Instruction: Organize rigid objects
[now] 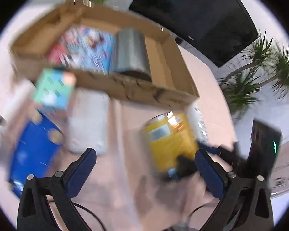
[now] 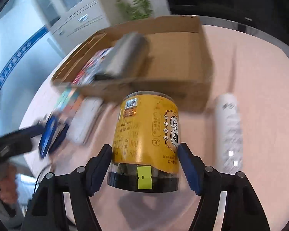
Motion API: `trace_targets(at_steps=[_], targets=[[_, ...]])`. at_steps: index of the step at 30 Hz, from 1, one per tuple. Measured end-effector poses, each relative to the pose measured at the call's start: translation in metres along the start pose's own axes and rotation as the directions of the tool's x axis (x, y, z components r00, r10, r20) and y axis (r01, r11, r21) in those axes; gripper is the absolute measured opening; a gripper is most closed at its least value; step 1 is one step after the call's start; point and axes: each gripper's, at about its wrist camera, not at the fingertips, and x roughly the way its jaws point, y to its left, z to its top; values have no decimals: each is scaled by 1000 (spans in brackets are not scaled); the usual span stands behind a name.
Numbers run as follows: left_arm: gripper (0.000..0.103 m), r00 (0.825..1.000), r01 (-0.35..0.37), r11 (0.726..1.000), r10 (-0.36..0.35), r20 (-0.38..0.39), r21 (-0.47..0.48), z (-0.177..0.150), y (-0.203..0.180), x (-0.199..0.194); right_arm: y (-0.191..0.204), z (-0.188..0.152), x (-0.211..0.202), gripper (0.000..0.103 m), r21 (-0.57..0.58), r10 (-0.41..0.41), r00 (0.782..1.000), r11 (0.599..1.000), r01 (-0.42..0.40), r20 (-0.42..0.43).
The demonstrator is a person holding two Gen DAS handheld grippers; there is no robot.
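Note:
My right gripper is shut on a yellow-labelled jar with a black lid, held above the pink table with the lid toward the camera. The jar also shows in the left wrist view, blurred. My left gripper is open and empty, to the left of the jar. An open cardboard box stands behind, holding a grey cylinder and a colourful flat pack. The box also shows in the left wrist view.
On the table lie a white tube, a white pouch, a blue box and a teal carton. A dark screen and potted plants stand behind.

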Motion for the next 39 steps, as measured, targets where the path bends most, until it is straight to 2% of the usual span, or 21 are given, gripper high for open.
trace_targets(at_steps=[2, 4, 6, 8, 10, 12, 13, 15, 18, 20, 22, 25, 27, 29, 32, 35, 39], targets=[[101, 997, 55, 998, -57, -56, -31, -7, 6, 12, 20, -14, -1, 70, -8, 83, 996, 996, -83, -31], [101, 994, 60, 997, -64, -93, -37, -14, 8, 21, 33, -22, -4, 71, -10, 175, 983, 984, -176, -64], [101, 991, 48, 997, -54, -120, -53, -20, 13, 26, 36, -24, -11, 77, 26, 295, 952, 956, -294, -80], [98, 988, 40, 995, -53, -147, -87, -26, 20, 31, 34, -25, -8, 80, 51, 324, 941, 946, -321, -100], [89, 983, 28, 994, -47, -177, -107, -30, 27, 38, 31, -27, 7, 83, 80, 314, 935, 949, -304, -163], [86, 980, 37, 995, -54, -189, -95, -33, 29, 42, 29, -29, 21, 84, 138, 394, 899, 918, -373, -192], [86, 981, 39, 994, -57, -185, -101, -34, 31, 42, 29, -30, 26, 88, 157, 413, 888, 909, -387, -204], [85, 986, 13, 997, -26, -167, -77, -33, 25, 36, 36, -28, 31, 89, 157, 398, 892, 915, -371, -215], [85, 997, 20, 1000, -20, -71, 9, -21, -2, 6, 48, -17, 9, 86, 93, 342, 923, 939, -330, -176], [84, 999, 23, 994, -26, 31, 111, -6, -34, -24, 48, 4, -23, 84, 58, 339, 937, 941, -335, -89], [84, 991, 52, 981, -73, 109, 185, 18, -61, -44, 43, 34, -56, 84, -6, 309, 951, 951, -309, -7], [84, 980, 75, 966, -117, 158, 246, 68, -89, -45, 25, 86, -89, 84, -58, 271, 958, 962, -267, 93], [83, 983, 85, 970, -118, 140, 227, 106, -95, -28, 8, 121, -92, 84, -52, 254, 962, 967, -250, 102], [83, 986, 82, 975, -109, 123, 206, 131, -91, -12, -5, 149, -84, 84, -43, 239, 967, 971, -236, 87], [83, 995, 61, 985, -74, 74, 159, 161, -80, 21, -31, 181, -55, 83, -13, 255, 966, 967, -255, 29], [83, 998, 56, 995, -56, -6, 82, 180, -59, 57, -48, 196, -10, 83, 52, 261, 965, 964, -260, -15], [82, 998, 2, 998, 1, -59, 59, 188, -44, 88, -62, 194, 37, 84, 130, 259, 964, 960, -248, -69]])
